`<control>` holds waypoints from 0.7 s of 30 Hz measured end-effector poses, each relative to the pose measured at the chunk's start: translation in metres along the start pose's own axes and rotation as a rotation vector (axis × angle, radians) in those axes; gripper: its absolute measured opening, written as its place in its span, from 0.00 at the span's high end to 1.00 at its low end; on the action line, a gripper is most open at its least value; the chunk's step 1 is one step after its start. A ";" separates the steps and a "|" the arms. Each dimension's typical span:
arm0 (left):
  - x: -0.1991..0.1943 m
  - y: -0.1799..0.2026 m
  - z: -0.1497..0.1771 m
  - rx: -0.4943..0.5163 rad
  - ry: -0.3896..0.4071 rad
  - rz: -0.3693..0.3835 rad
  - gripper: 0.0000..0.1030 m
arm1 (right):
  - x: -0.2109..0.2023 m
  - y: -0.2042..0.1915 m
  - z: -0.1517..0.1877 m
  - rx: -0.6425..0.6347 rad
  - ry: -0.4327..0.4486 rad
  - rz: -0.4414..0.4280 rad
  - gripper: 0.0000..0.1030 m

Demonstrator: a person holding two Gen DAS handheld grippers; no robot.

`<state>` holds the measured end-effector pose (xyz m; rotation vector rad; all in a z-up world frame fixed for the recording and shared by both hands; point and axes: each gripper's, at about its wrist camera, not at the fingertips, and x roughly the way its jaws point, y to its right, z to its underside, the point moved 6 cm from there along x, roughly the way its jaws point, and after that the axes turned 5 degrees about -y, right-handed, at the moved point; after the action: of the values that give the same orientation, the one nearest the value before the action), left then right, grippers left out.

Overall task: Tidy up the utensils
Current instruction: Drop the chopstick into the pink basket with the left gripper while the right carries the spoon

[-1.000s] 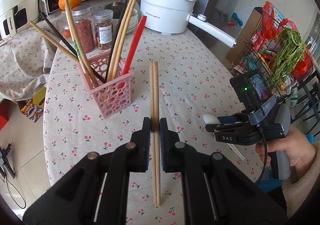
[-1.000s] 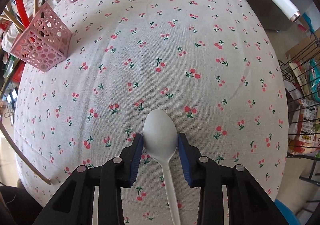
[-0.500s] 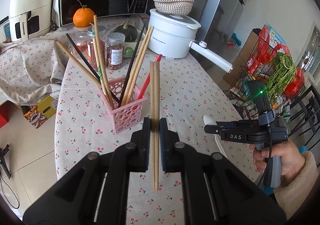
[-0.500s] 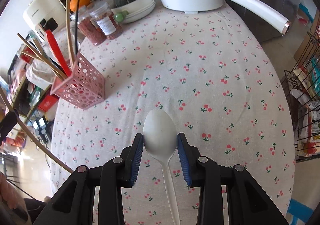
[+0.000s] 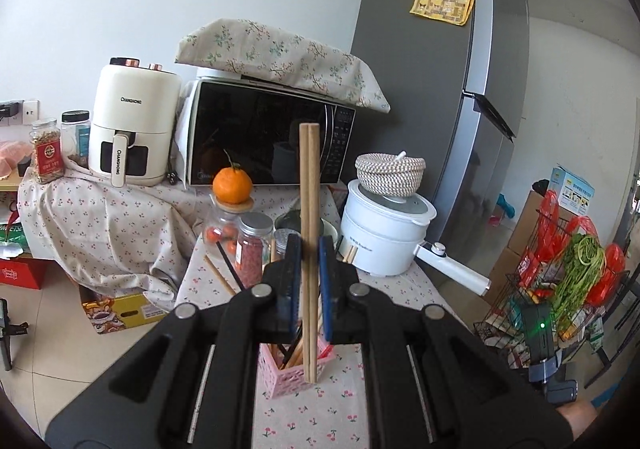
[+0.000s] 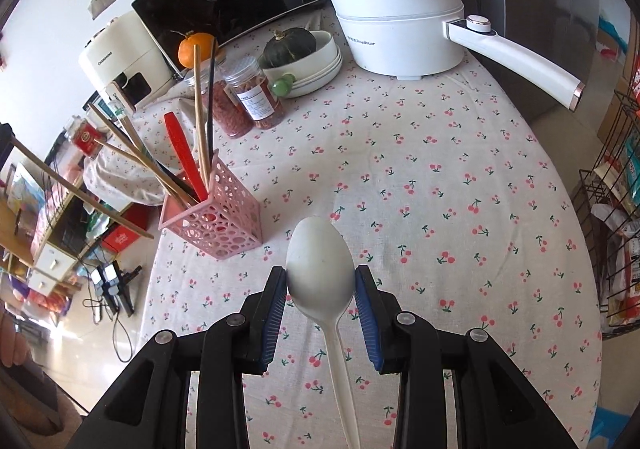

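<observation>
My left gripper point(image 5: 308, 249) is shut on a pair of wooden chopsticks point(image 5: 309, 185) and holds them upright, their lower ends just above the pink perforated utensil basket point(image 5: 288, 375). The basket point(image 6: 220, 215) holds several chopsticks and a red utensil point(image 6: 182, 153). My right gripper point(image 6: 321, 281) is shut on the bowl of a white plastic spoon point(image 6: 322, 261), held above the cherry-print tablecloth point(image 6: 440, 189) to the right of the basket. One held chopstick point(image 6: 80, 193) shows at the left of the right wrist view.
At the table's back stand a white electric pot point(image 6: 400, 33), stacked bowls with a dark squash point(image 6: 304, 53), two spice jars point(image 6: 248, 97), an orange point(image 5: 232, 185), a microwave point(image 5: 264, 141) and an air fryer point(image 5: 128, 125). A wire rack with groceries point(image 5: 568, 289) stands right.
My left gripper has tilted up and moved over the basket, bringing the chopsticks upright. My right gripper has lifted the spoon higher off the table and tilted up.
</observation>
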<state>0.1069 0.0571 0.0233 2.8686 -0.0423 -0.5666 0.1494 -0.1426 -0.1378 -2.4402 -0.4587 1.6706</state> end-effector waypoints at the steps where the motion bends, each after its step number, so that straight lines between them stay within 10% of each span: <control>1: 0.003 -0.001 -0.001 0.000 0.014 -0.015 0.91 | 0.000 0.000 0.000 0.000 0.002 0.000 0.66; 21: 0.086 -0.028 0.039 -0.059 -0.197 -0.064 0.80 | -0.025 -0.009 -0.012 0.016 0.152 -0.013 0.66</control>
<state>0.1708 0.0701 -0.0500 2.7554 0.0349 -0.8475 0.1507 -0.1416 -0.1088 -2.5226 -0.4377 1.4636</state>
